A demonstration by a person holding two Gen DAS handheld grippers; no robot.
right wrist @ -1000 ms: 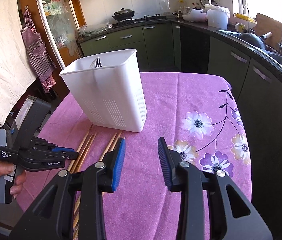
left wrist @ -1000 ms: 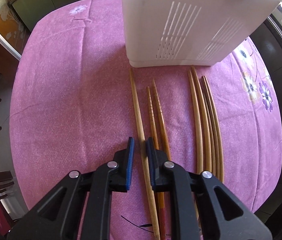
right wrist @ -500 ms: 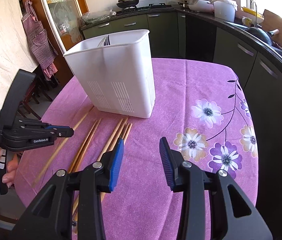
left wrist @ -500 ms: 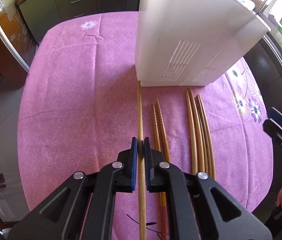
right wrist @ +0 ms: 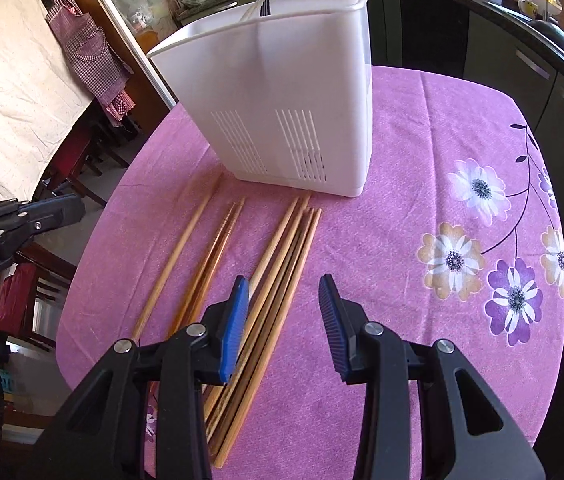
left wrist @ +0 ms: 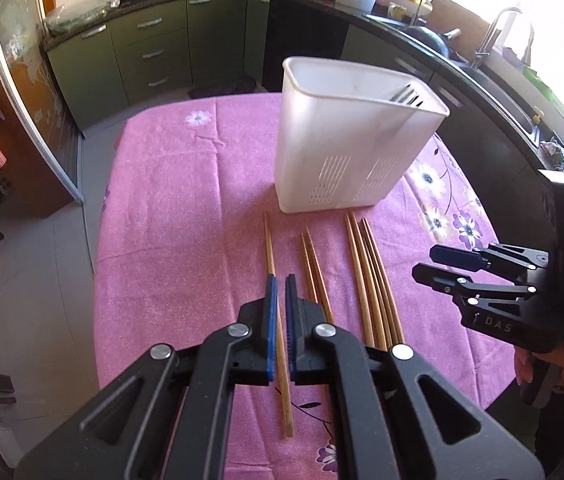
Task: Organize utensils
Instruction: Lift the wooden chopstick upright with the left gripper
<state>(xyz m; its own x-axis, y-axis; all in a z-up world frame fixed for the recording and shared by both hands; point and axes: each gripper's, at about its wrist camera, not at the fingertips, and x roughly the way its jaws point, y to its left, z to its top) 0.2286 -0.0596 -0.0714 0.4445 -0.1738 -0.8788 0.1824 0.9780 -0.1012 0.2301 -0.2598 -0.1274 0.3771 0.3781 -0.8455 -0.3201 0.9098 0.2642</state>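
Right now our left gripper [left wrist: 278,284] has its blue pads nearly together around the single pale chopstick [left wrist: 270,248], which runs straight ahead along the finger line, its far tip pointing at the white utensil holder [left wrist: 342,160] beyond; in the right wrist view that stick [right wrist: 178,256] seems to lie flat on the purple tablecloth [right wrist: 422,320], so we cannot tell whether it is truly pinched or merely straddled. Our right gripper [right wrist: 284,304] hangs wide open and empty, with the bundle of longer chopsticks [right wrist: 278,264] just below and slightly left of its left pad, their long axis also running toward the holder. A darker ridged pair [left wrist: 314,272] lies between the two groups. We judge the left hand nearer to lifting, and the holder lies ahead and slightly right of it, so the stick must be tipped upright to drop in.
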